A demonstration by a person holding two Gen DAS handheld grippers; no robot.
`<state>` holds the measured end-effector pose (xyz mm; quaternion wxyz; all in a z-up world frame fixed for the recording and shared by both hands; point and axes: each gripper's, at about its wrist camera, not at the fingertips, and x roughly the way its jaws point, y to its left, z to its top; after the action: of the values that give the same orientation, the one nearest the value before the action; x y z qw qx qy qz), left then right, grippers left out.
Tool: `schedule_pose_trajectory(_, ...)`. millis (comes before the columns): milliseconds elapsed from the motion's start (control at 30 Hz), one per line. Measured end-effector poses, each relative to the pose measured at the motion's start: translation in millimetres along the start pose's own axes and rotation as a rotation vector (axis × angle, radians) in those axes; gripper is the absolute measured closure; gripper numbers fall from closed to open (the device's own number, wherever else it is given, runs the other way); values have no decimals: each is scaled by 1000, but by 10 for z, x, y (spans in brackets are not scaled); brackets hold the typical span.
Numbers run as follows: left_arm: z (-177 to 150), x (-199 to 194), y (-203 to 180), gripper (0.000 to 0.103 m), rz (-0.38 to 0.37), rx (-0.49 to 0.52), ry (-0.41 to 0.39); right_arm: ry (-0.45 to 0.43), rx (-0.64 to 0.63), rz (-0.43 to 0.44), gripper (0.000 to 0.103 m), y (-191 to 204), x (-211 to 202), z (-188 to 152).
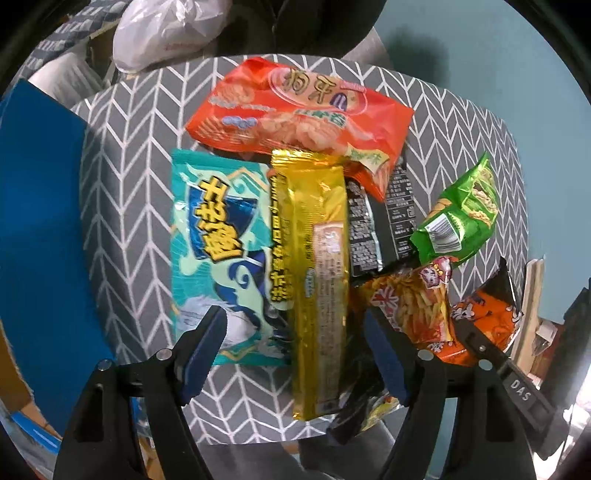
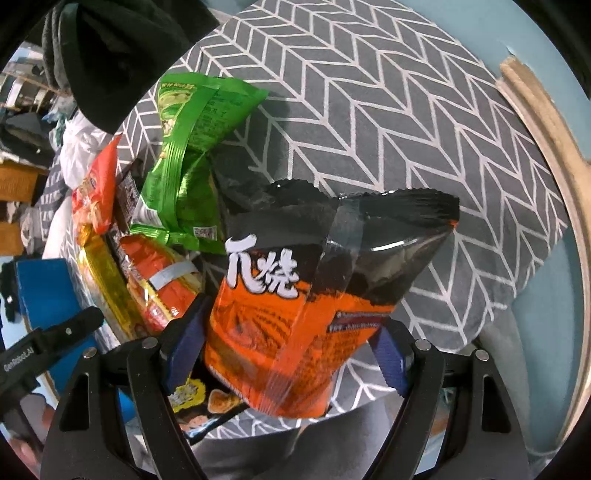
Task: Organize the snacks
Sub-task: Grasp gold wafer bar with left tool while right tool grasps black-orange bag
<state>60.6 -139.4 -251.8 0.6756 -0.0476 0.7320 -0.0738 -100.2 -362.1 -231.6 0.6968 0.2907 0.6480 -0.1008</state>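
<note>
Several snack bags lie in a heap on a grey herringbone cloth [image 1: 125, 192]. My left gripper [image 1: 295, 350] is open and points down over the lower end of a long gold packet [image 1: 317, 258]; neither pad touches it. A teal bag [image 1: 221, 254] lies left of it, a red-orange bag [image 1: 295, 107] beyond, and a black packet [image 1: 369, 229] and a green bag [image 1: 461, 214] to the right. My right gripper [image 2: 290, 354] is open around an orange-and-black bag [image 2: 288, 314], with cloth showing between the bag and the right pad [image 2: 391, 362].
A red bag with a fries picture [image 1: 410, 302] lies between the two grippers. A blue board [image 1: 37, 203] stands at the cloth's left edge, and a white plastic bag [image 1: 166, 33] lies behind. A wooden rim [image 2: 546, 147] curves along the right. A dark garment [image 2: 110, 55] hangs overhead.
</note>
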Motion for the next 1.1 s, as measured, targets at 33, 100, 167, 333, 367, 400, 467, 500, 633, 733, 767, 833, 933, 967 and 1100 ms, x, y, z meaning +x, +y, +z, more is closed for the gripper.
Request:
schedule_pose_trajectory(33,-5,15,-14,25,0,-1,2,0,-12,2,23,-12,21,7)
schedule_pose_trajectory(100,-10,69,-60,25,6,2,11,1,-41,7,29,-19,24,23)
schedule_pose_trajectory(167,1,110,-87,25,15,3,18,-7,-90,-25,42,0,13,43)
schedule_pose_trajectory(333,21,300,-172,25,29,-12,36,-17,-185,-74,44,40,3,132)
schedule_pose_trajectory(367,22,347,-189,25,33,-15,39,-20,-202,-85,44,30,-14,161)
schedule_pose_trajectory(400,22,396,-211,25,38,-17,41,-22,-216,-83,44,32,-26,185)
schedule_pose_trajectory(467,21,445,-239,25,49,-19,36,-11,-229,-84,43,22,-37,239)
schedule_pose_trajectory(500,13,450,-258,25,58,-18,26,-7,-233,-85,43,22,-33,258)
schedule_pose_trajectory(633,-11,496,-371,40,102,-3,9,27,-247,-100,36,53,59,347)
schedule_pose_trajectory(733,-39,477,-430,70,108,30,-1,33,-264,-83,37,96,149,374)
schedule_pose_trajectory(767,-42,472,-436,71,96,37,-2,33,-273,-75,42,110,167,379)
schedule_pose_trajectory(833,-60,457,-433,72,90,44,-5,40,-291,-61,51,143,192,386)
schedule_pose_trajectory(933,-100,401,-358,73,86,51,-14,28,-343,-85,53,224,181,373)
schedule_pose_trajectory(967,-119,377,-342,73,84,53,-18,27,-353,-89,54,254,181,333)
schedule_pose_trajectory(1100,-196,171,-286,74,73,65,-43,20,-386,-96,57,296,134,263)
